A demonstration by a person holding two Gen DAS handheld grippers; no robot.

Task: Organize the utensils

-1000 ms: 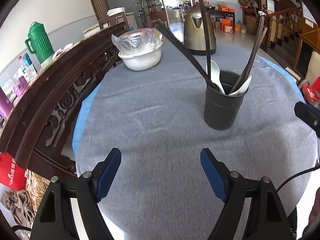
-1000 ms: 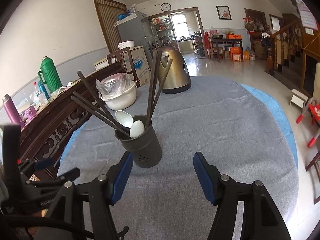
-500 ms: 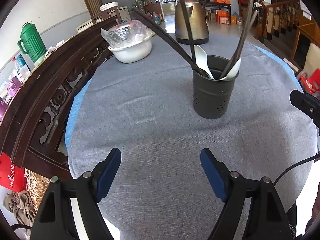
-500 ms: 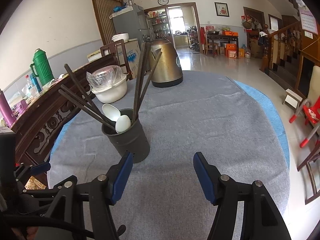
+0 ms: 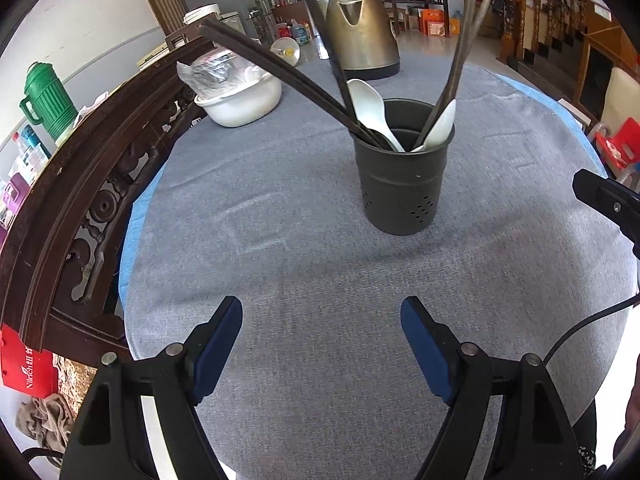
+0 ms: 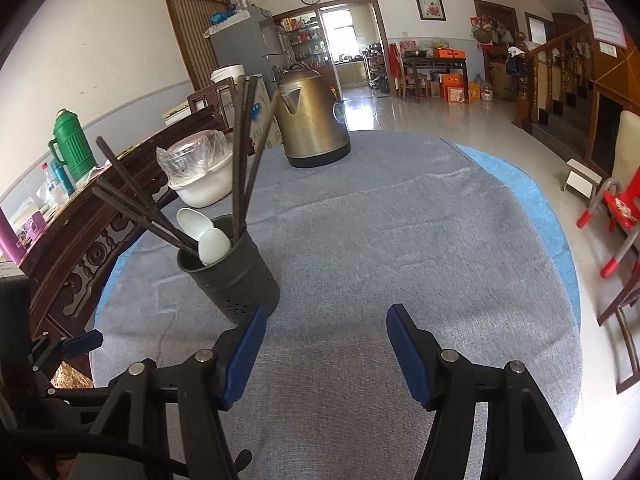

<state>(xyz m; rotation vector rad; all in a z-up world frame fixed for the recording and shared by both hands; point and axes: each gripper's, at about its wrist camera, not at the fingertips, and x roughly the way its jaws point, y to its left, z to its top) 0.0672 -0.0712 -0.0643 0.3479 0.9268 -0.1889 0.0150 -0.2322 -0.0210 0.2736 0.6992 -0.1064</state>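
Round table under a grey cloth (image 5: 304, 240) carries a dark perforated metal utensil cup (image 5: 402, 184) toward its middle, holding dark chopsticks (image 5: 276, 66) and two white spoons (image 5: 370, 110), handles fanned out over the rim. Brass-coloured kettle (image 6: 312, 120) sits at the far edge, white bowl wrapped in clear plastic (image 6: 202, 178) at the left edge. Left gripper (image 5: 322, 344) and right gripper (image 6: 322, 350) both hang over the near edge, jaws spread and empty, cup just past the right one's left finger.

left gripper (image 5: 321, 344): now nearer the utensil holder (image 5: 402, 184)
right gripper (image 6: 326, 346): nearer the utensil holder too, lower
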